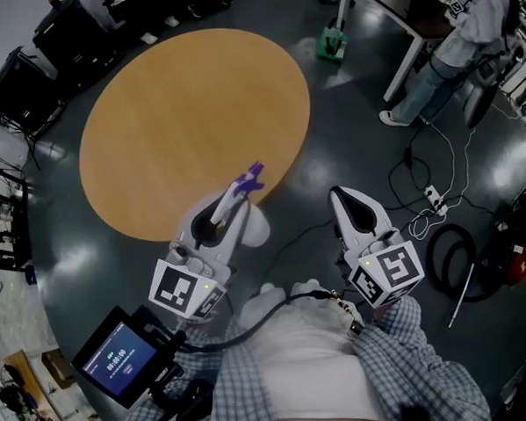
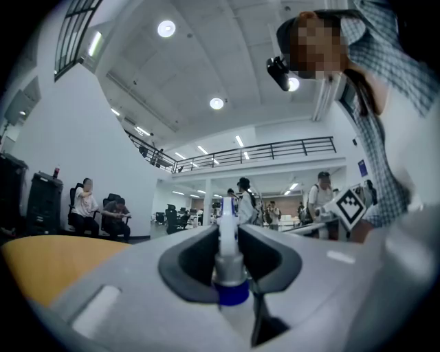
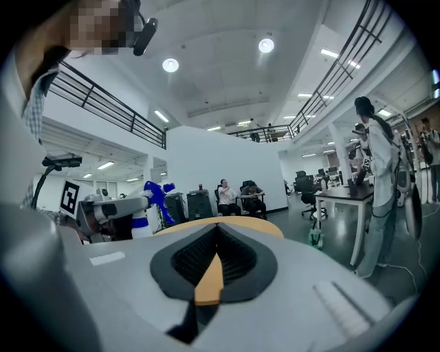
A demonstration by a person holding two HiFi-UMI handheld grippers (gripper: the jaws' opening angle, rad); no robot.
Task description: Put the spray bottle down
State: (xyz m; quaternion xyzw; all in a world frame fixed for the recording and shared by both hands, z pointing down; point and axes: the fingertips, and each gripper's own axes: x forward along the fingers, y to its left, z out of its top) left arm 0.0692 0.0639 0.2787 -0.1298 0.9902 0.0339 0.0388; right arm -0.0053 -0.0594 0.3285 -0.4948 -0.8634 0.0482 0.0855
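My left gripper [image 1: 220, 219] is shut on the neck of a white spray bottle [image 1: 255, 228] with a purple-blue trigger head [image 1: 248, 179]. The bottle hangs in the air at the near edge of the round wooden table [image 1: 180, 113], its head over the rim. In the left gripper view the bottle's white neck and blue collar [image 2: 232, 291] sit clamped between the dark pads, just below my left gripper [image 2: 227, 230]. My right gripper [image 1: 338, 199] hovers over the floor to the table's right, shut, with nothing in it. From my right gripper [image 3: 217, 230] the bottle [image 3: 146, 206] shows at the left.
Black equipment cases [image 1: 42, 57] stand beyond the table's far left. A white desk [image 1: 404, 37] with a standing person [image 1: 447, 56] is at the upper right. A green object [image 1: 331, 43], cables and a power strip [image 1: 435, 201] lie on the floor at the right. Seated people [image 3: 237, 196] are behind the table.
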